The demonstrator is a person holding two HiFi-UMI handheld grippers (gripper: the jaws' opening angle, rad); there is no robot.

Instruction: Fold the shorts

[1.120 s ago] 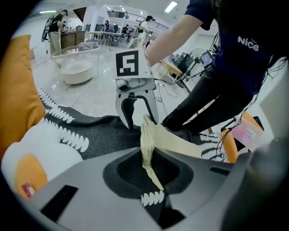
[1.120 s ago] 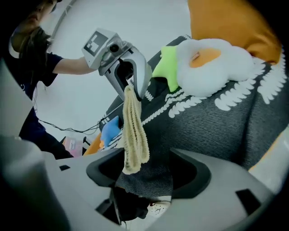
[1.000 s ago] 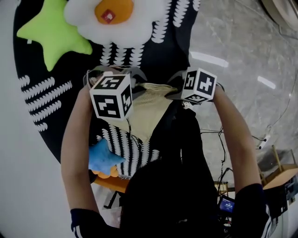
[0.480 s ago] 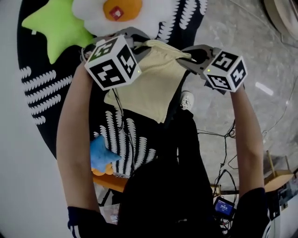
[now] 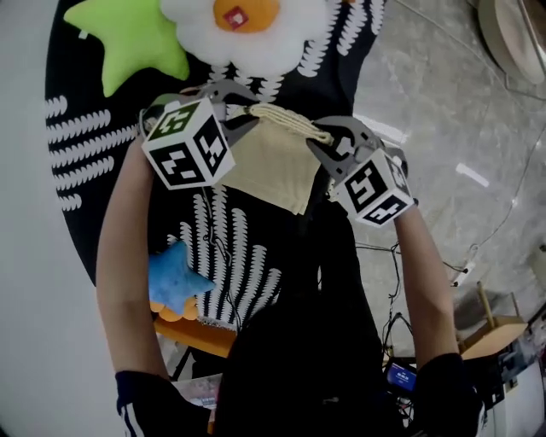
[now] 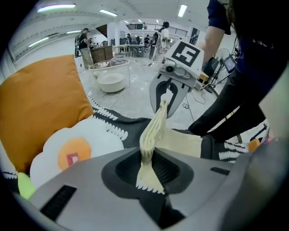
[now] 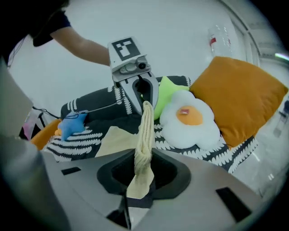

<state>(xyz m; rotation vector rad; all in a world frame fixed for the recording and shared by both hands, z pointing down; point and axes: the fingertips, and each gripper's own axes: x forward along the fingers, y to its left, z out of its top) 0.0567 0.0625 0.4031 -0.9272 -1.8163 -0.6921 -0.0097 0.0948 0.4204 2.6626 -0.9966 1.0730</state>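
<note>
Shorts (image 5: 271,162) stretched taut at the waistband.
Left gripper (image 6: 146,162) pinches it; my right gripper (image 7: 142,169) just closed on it; red tag (image 5: 236,15) at twelve o'clock, unreadable.

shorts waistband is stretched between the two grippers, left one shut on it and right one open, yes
Not quite. The right gripper is shut too: the right gripper view shows its jaws, which have just been closing, pinching the waistband. The left gripper is shut on it, with the band stretched between them.
</note>
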